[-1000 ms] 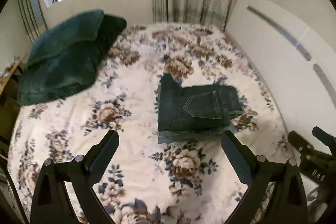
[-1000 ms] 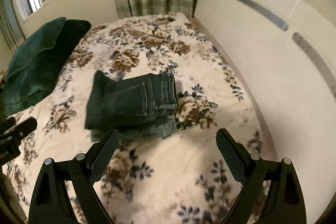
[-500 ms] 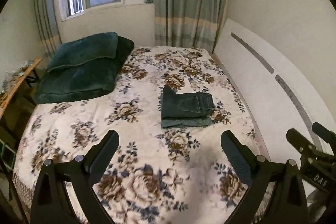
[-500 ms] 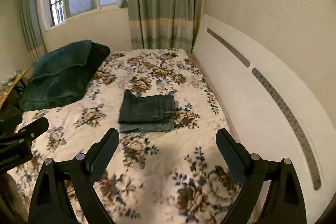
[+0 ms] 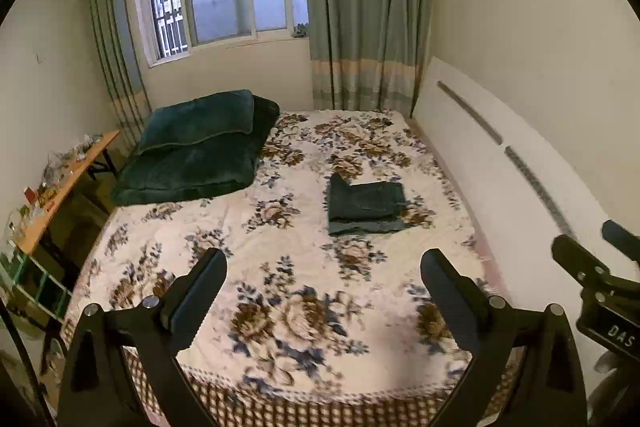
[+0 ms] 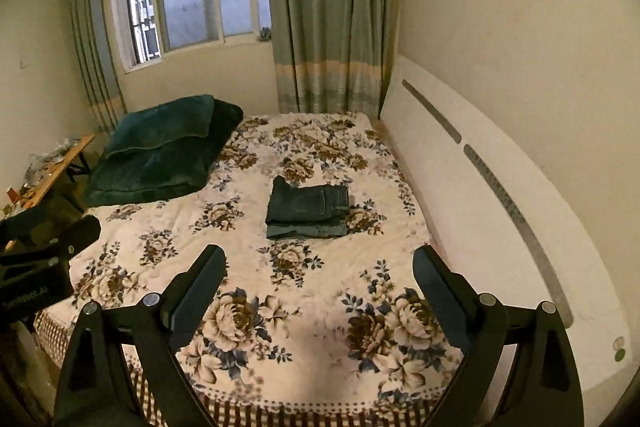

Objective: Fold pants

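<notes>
Hanging over the near edge of the bed (image 5: 160, 227), the left gripper (image 5: 323, 269) has its jaws wide apart on nothing; the right gripper (image 6: 319, 265) stands likewise, spread and empty; bare floral cover fills the room between and beyond both pairs of jaws; a white headboard (image 6: 480, 195) bounds the bed right of the jaws, a green quilt (image 5: 192, 159) lies far left, and a cluttered side table (image 5: 60, 183) stands left of the bed; the pants (image 5: 365, 203) lie well ahead of the jaws, slightly right of centre in the left view, a dark denim rectangle folded in layers, one corner poking up at its far left.
</notes>
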{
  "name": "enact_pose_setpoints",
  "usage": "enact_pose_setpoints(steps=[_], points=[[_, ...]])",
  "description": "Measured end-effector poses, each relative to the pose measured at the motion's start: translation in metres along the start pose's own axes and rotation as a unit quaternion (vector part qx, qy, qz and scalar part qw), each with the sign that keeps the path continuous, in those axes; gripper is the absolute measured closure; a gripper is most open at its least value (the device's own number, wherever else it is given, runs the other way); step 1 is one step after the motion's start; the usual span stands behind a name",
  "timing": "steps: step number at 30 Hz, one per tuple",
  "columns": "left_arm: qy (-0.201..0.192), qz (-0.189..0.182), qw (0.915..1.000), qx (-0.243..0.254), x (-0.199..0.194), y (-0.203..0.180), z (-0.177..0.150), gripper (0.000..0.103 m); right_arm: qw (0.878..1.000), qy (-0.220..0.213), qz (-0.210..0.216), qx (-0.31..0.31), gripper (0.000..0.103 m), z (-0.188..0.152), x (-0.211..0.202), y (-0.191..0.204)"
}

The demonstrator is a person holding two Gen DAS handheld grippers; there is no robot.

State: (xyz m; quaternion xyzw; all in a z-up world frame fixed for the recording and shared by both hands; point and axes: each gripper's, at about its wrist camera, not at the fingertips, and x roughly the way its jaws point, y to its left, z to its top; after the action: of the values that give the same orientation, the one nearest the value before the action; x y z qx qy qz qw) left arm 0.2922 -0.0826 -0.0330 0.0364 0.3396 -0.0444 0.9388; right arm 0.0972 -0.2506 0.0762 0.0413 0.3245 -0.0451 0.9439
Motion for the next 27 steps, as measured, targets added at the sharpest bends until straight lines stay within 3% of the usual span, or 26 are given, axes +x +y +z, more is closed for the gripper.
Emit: enact_pose_setpoints(steps=[6,13,21,27], points=[[-0.005,0.006,1.0000,-0.003,-0.039,-0.015,-0.008,0.003,1.000,-0.013,0.012,-0.013,0.006,0.000,-0.065,-0.016],[-0.006,0.005,1.0000,0.001,-0.060,-0.027,-0.016,0.003,0.999,-0.009,0.023,-0.023,0.006,-0.003,-0.105,-0.026],[-0.008,0.015,0.9998,-0.006,-0.056,-0.026,-0.012,0.003,1.000,0.002,0.023,-0.011,0.006,-0.006,-0.111,-0.035],[-0.013,0.024,0.9996,0.000,-0.043,-0.030,-0.001,0.000,0.999,0.009,0.030,-0.008,0.004,0.016,-0.100,-0.045]])
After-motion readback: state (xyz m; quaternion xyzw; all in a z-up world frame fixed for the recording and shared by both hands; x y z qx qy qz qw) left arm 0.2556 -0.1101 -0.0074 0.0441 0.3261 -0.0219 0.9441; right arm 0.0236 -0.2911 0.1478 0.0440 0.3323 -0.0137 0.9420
